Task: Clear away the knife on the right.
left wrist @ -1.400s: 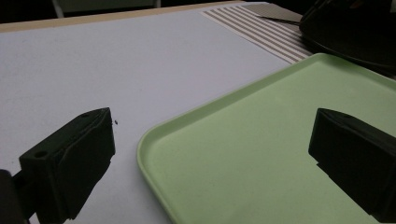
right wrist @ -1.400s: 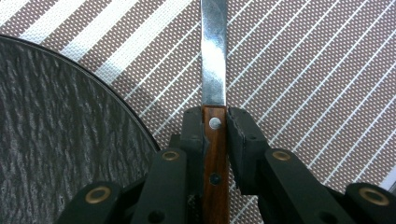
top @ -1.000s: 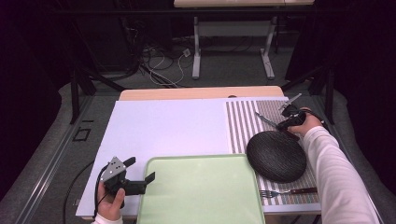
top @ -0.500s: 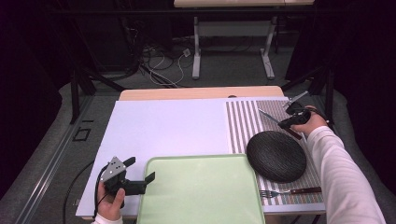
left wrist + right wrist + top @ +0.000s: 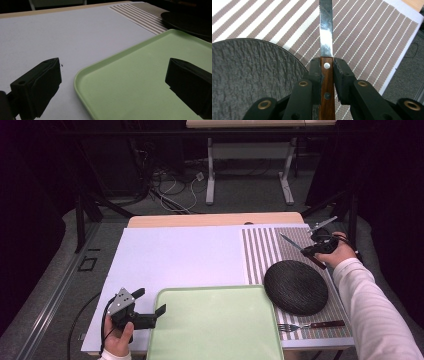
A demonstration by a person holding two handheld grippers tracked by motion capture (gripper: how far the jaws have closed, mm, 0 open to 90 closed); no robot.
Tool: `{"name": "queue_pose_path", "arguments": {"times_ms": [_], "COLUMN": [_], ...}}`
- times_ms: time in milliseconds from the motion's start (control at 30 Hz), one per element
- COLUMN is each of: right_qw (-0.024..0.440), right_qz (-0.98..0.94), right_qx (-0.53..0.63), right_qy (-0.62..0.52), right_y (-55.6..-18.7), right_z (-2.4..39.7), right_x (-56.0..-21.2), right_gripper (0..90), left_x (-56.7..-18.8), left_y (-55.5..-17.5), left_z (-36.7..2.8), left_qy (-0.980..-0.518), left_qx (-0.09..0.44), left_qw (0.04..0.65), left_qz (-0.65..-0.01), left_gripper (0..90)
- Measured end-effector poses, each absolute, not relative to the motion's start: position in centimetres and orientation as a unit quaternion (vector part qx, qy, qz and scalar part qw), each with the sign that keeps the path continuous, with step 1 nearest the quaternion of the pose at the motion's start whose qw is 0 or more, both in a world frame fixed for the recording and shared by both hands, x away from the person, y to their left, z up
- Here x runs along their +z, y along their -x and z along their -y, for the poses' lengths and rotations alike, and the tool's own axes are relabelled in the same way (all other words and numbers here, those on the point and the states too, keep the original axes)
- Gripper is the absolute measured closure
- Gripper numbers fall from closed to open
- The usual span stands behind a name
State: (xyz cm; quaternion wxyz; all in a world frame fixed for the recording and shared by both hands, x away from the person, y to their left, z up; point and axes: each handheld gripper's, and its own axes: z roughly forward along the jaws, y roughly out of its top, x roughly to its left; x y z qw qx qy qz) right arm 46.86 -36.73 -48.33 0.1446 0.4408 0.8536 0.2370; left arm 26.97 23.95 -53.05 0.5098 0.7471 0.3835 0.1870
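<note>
Knife (image 5: 326,37) clamped in my right claw (image 5: 316,249), beyond the plate (image 5: 295,287).
Blade runs straight ahead from the jaws, over the striped mat; left claw (image 5: 150,313) gapes empty, farther off.

The left claw (image 5: 152,312) rests low at about 7 o'clock, gripped by a hand (image 5: 119,340), jaws spread wide and pointing toward 3 o'clock. The right claw (image 5: 306,251) hangs raised at 2 o'clock, its sleeved forearm (image 5: 372,310) reaching in from 5 o'clock, jaws pinched together on a handle.
</note>
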Motion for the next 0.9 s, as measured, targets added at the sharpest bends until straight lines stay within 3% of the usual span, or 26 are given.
{"name": "queue_pose_path", "arguments": {"times_ms": [900], "right_qw": [0.157], "right_qz": [-0.807], "right_qx": [0.235], "right_qy": [-0.518], "right_y": [-41.2], "right_z": [37.0], "right_x": [-46.4], "right_gripper": [76.9], "left_x": [-52.9], "left_y": [-26.9], "left_z": [-23.9], "left_qy": [-0.748], "left_qx": [0.187], "left_qw": [0.512], "left_qz": [-0.379], "left_gripper": [0.6]}}
